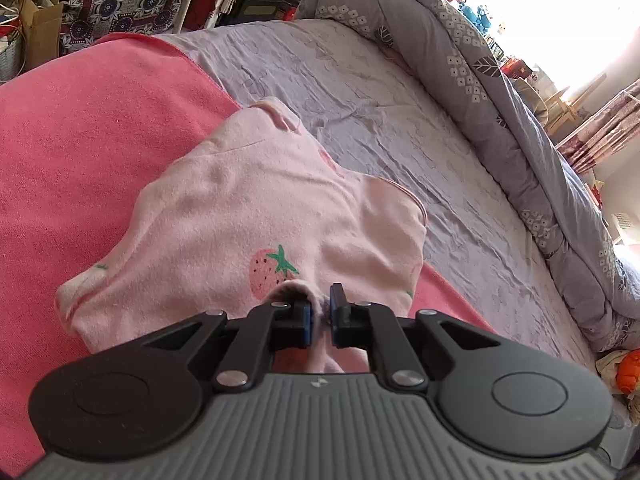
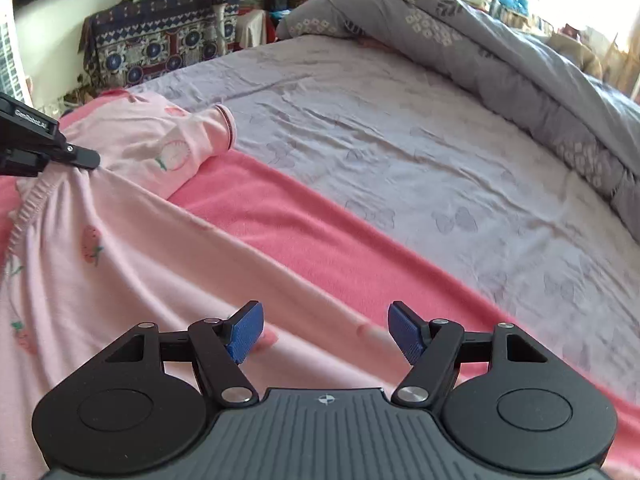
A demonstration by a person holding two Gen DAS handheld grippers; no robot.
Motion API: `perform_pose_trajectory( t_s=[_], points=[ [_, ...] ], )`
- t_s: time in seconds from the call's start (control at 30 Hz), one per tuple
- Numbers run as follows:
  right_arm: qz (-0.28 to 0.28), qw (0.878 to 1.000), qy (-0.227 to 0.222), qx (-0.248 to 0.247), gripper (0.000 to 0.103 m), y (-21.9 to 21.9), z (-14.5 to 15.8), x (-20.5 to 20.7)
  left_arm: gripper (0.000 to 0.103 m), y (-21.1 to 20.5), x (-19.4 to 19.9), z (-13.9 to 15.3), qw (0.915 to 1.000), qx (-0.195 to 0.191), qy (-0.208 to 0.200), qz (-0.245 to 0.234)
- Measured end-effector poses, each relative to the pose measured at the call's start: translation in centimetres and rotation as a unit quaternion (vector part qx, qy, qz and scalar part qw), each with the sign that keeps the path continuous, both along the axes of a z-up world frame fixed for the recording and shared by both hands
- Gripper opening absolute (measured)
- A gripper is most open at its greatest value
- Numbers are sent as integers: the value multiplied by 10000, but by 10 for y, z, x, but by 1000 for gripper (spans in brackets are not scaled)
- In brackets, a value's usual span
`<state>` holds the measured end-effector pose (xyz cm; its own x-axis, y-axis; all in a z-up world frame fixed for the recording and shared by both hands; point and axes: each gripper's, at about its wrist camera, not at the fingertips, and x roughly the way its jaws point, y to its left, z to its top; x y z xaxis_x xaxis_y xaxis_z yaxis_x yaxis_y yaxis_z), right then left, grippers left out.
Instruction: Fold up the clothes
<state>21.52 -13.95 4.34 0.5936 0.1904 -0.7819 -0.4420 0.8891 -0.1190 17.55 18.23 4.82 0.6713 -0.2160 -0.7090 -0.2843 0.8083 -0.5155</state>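
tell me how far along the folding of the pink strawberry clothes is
Early. Done: the pink strawberry garment is laid out on the pink blanket on the bed. In hand: the left gripper is shut on a bunched edge of it, fabric stretching taut from the pinch. The right gripper hovers open above the cloth, holding nothing. Left: no neat fold shows yet, so the folding itself remains.

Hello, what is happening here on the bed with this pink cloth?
A person is folding clothes with a handheld gripper in each hand. The left gripper is shut on a pinch of a light pink garment printed with strawberries, which lies partly on a pink blanket spread over the lilac bedsheet. The right gripper is open, holds nothing, and hangs over another stretch of the pink fabric. A grey quilt is bunched along the far side of the bed.
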Motion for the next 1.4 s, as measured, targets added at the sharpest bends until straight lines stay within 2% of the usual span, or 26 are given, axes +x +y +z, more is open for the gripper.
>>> perform_pose_trajectory(
  t_s=[0.03, 0.07, 0.1, 0.17, 0.27, 0.33, 0.43, 0.53, 0.67, 0.77, 0.83, 0.9, 0.93, 0.97, 1.03, 1.1, 1.2, 1.27, 1.33, 1.4],
  points=[
    [154, 9997, 53, -167, 60, 5, -8, 8, 11, 1, 0, -1, 10000, -40, -2, 21],
    [373, 9986, 191, -333, 46, 11, -16, 16, 11, 2, 0, -2, 10000, -75, -6, 30],
    [586, 9970, 304, -406, 43, 17, -20, 18, 11, 3, 0, -3, 9999, -100, -3, 34],
    [961, 9934, 439, -444, 42, 28, -25, 18, 11, 4, 0, -4, 9999, -133, -5, 43],
    [1353, 9896, 123, -470, 44, 36, -18, 9, 11, 3, 1, -7, 9999, -123, 20, 48],
    [1508, 9865, 133, -623, 43, 43, -21, 9, 11, 0, 2, -7, 10000, -26, 22, 15],
    [1453, 9831, 236, -1092, 13, 55, -43, 16, 11, -4, 3, -6, 9999, 133, 16, -58],
    [1050, 9901, 138, -920, 9, 59, -43, 31, 11, -8, 3, -3, 9995, 293, 3, -122],
    [577, 9962, 56, -653, 9, 62, -43, 55, 11, -11, -1, 6, 9990, 433, -92, -98],
    [539, 9963, -107, -654, 9, 64, -52, 57, 14, -17, -6, 15, 9969, 705, -269, -229],
    [568, 9958, -306, -650, 12, 65, -57, 55, 15, -20, -1, 10, 9949, 944, -116, -345],
    [502, 9973, -348, -402, 12, 57, -54, 52, 15, -18, 5, 2, 9953, 908, 100, -331],
    [369, 9987, -270, -235, 20, 50, -50, 53, 15, -18, 7, 0, 9953, 899, 130, -334],
    [209, 9996, -170, -76, 37, 42, -45, 55, 15, -18, 9, 0, 9951, 912, 143, -343],
    [-179, 9995, -54, 239, 59, 25, -33, 58, 15, -19, 9, 0, 9948, 944, 146, -350],
    [-470, 9968, -7, 645, 59, 7, -18, 57, 15, -18, 7, 0, 9955, 886, 101, -309],
    [-751, 9921, 76, 1000, 61, -6, -4, 50, 15, -10, 2, -1, 9981, 595, 30, -157],
    [-573, 9911, 223, 1180, 61, -1, 4, 37, 15, -7, 2, -4, 9987, 495, 66, -138],
    [-71, 9911, 390, 1273, 61, 16, 8, 16, 15, -8, 3, -2, 9980, 585, 81, -239],
    [545, 9932, 424, 935, 58, 48, 4, -5, 15, -10, 5, -1, 9970, 676, 106, -352]
  ],
)
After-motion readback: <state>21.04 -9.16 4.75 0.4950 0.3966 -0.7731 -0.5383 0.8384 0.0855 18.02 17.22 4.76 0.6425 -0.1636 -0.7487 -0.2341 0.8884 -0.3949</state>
